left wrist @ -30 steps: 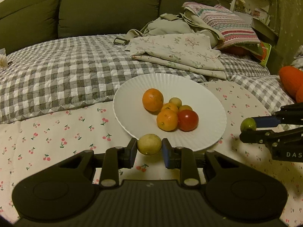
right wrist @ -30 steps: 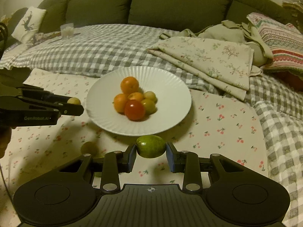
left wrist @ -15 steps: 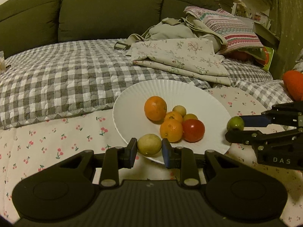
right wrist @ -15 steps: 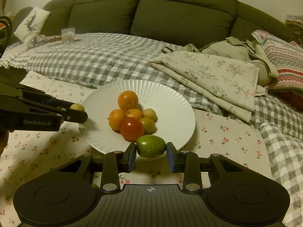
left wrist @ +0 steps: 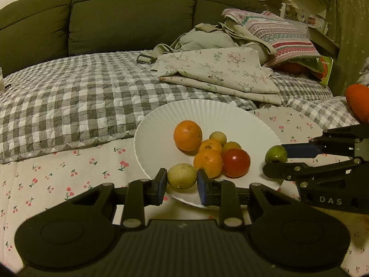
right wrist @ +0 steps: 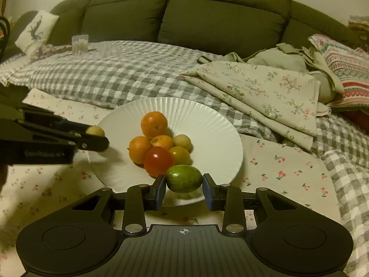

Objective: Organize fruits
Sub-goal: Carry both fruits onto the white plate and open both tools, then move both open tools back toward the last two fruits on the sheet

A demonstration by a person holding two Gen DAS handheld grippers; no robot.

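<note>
Your left gripper [left wrist: 181,183] jaws clamp a yellow fruit [left wrist: 181,176], your right gripper [right wrist: 184,188] jaws a green fruit [right wrist: 183,178]; release beside the pile on the plate [right wrist: 207,124] and they may roll off.

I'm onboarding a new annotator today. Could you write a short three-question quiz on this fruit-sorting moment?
1. True or false: both grippers hold a fruit.
2. Which fruit does the right gripper hold: A) red tomato, B) green fruit, C) orange?
3. What colour is the plate?

Key:
1. True; the left gripper grips a yellow-green fruit.
2. B.
3. White.
</note>
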